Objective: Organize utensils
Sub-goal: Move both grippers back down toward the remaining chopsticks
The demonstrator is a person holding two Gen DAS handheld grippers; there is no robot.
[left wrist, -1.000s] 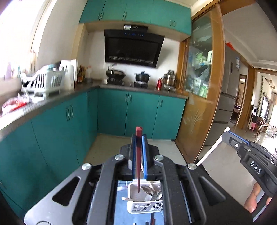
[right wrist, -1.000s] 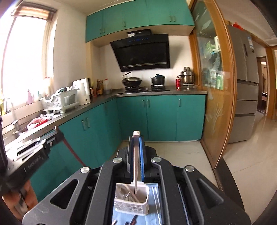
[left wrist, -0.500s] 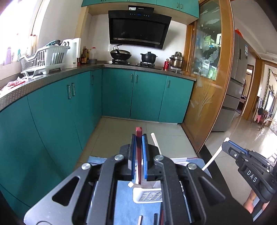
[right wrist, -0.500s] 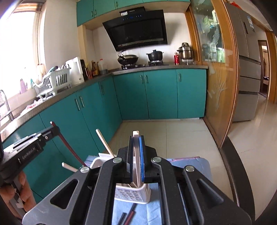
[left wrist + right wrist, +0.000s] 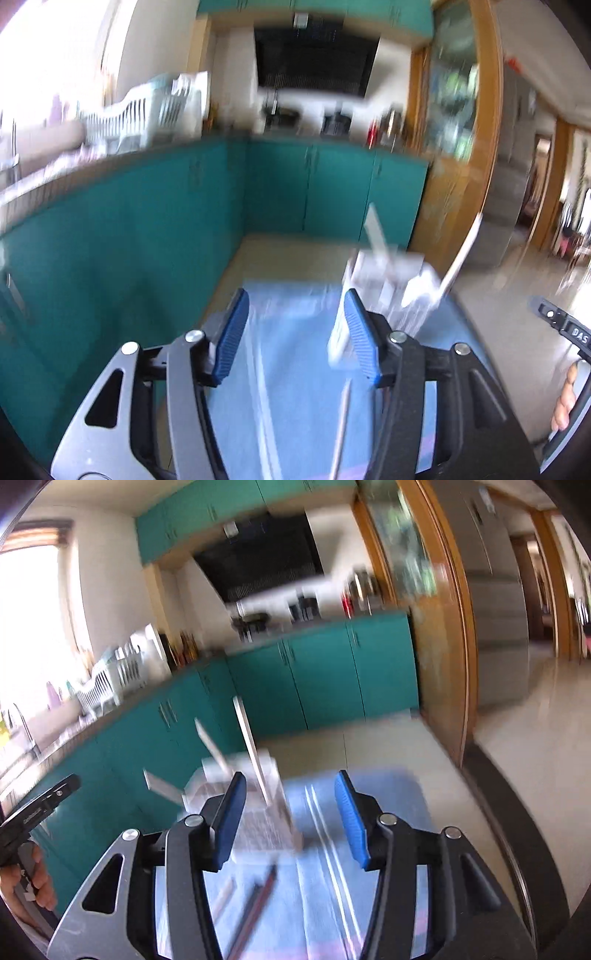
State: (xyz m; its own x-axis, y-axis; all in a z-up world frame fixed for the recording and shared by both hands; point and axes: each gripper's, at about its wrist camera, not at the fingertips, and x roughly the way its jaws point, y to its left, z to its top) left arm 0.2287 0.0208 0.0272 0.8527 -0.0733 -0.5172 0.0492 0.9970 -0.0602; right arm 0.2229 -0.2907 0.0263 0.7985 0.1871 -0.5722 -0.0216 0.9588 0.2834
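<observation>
Both views are blurred by motion. A white utensil basket (image 5: 391,284) stands on a blue mat (image 5: 291,369) with pale chopsticks (image 5: 376,232) sticking up out of it. My left gripper (image 5: 295,328) is open and empty, just left of the basket. In the right wrist view the basket (image 5: 255,812) sits ahead and left of my right gripper (image 5: 290,812), which is open and empty. Dark and red chopsticks (image 5: 258,897) and a pale one (image 5: 223,897) lie loose on the mat (image 5: 369,786) in front of the basket. A pale chopstick (image 5: 341,424) lies on the mat in the left wrist view.
Teal kitchen cabinets (image 5: 166,221) run along the left and back, with a white dish rack (image 5: 136,114) on the counter. A wooden door frame (image 5: 454,646) stands to the right. The table's dark edge (image 5: 517,830) curves along the right.
Both grippers have opened: the left has let go of the red chopstick and the right of the pale one. Both cameras are swinging, so the views are blurred.
</observation>
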